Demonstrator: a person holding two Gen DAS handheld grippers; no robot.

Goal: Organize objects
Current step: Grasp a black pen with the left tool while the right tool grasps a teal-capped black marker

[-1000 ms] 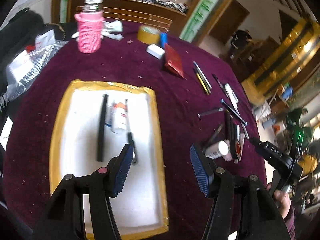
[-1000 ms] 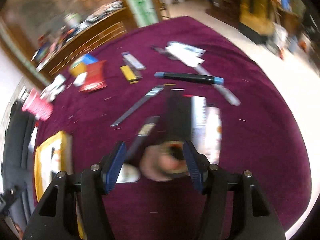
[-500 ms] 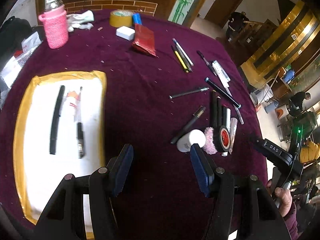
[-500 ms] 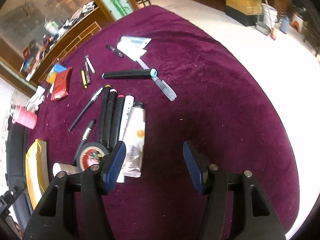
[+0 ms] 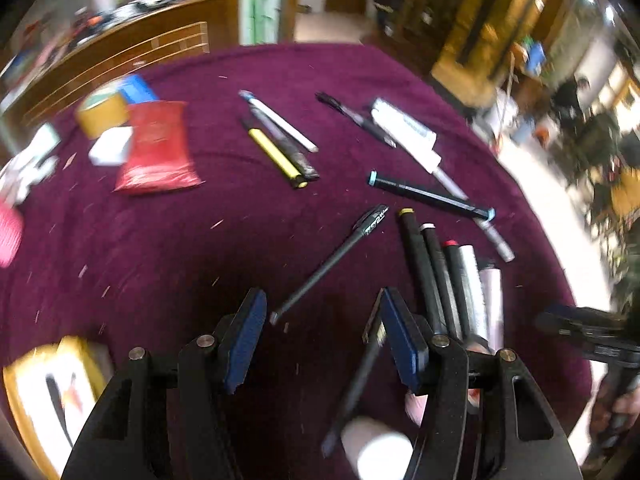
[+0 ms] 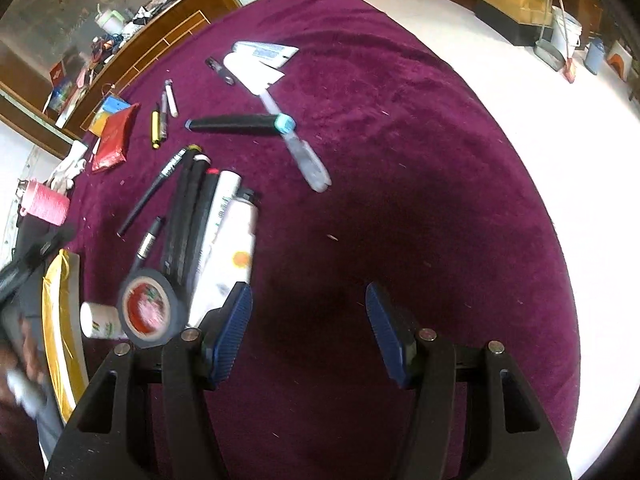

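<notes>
The left gripper (image 5: 322,336) hangs over the maroon tablecloth (image 5: 192,248) with its jaws parted about halfway and nothing held; bare cloth lies between the blue pads. A thin black pen (image 5: 328,266) slants toward that gap, its near tip just beyond the left pad. A second dark pen (image 5: 356,384) runs along the inner side of the right pad; the blur makes it hard to say whether they touch. Right of it lies a tight row of black markers (image 5: 430,276) and a silvery tube, side by side. Farther off, a black marker with blue ends (image 5: 430,196) lies across a clear-handled tool, and a yellow pen (image 5: 276,154) sits beside a red packet (image 5: 156,148).

The right gripper (image 6: 308,326) is likewise about half open and empty, over a broad stretch of bare cloth. Its left pad stands just beside the foot of a white tube (image 6: 230,256), next to a roll of black tape (image 6: 150,308) and a small white bottle (image 6: 100,320). From there the open cloth runs to the round table edge (image 6: 560,240) on the right, with pale floor beyond.

The yellow-rimmed white tray (image 5: 36,396) (only a corner shows) sits at the lower left of the left view, and along the left border of the right view, well apart from the marker row.
</notes>
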